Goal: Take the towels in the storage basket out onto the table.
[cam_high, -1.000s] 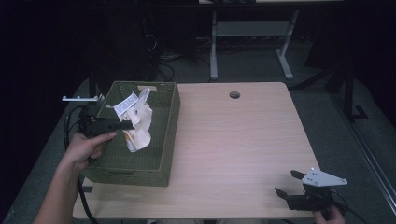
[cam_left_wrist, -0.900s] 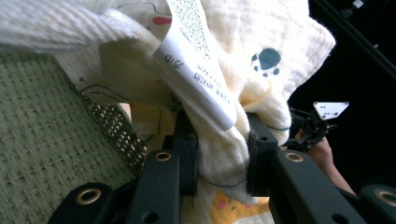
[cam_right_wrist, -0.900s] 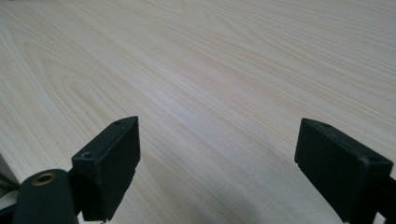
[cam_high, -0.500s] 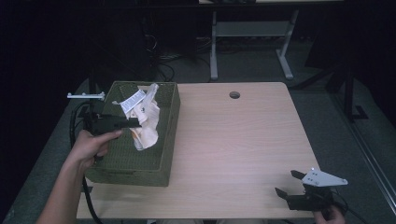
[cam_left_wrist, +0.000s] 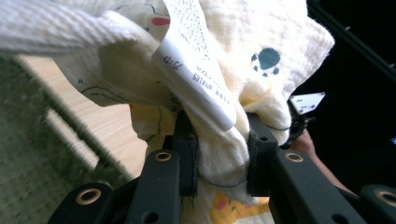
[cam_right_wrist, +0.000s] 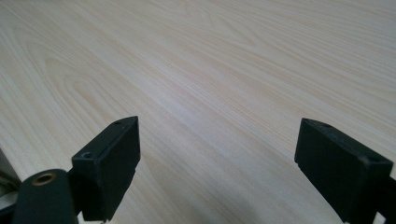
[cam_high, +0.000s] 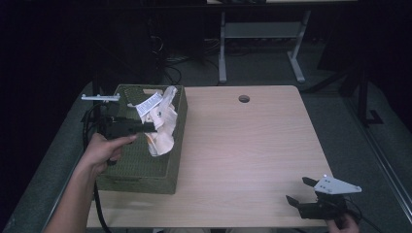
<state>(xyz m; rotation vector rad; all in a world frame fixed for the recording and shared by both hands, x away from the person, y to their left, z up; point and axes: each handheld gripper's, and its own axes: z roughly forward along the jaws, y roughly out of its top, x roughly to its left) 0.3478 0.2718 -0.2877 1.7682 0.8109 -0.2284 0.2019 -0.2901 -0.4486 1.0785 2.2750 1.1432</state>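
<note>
Left gripper (cam_high: 150,127) fingers clamped tight; right gripper (cam_high: 299,191) fingers spread wide.

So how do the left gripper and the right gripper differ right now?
The left gripper is shut on the cream cloth, its fingers pinching the fabric, while the right gripper is open and holds nothing. The left gripper is raised over the green basket; the right gripper sits low at the table's near corner. Both are black, hand-held, with a grey plate on top.

cloth (cam_left_wrist: 280,51): soft woven cotton (paper tag (cam_left_wrist: 201,70)) | table (cam_high: 252,145): smooth matt wood | basket (cam_high: 141,170): rough weave
</note>
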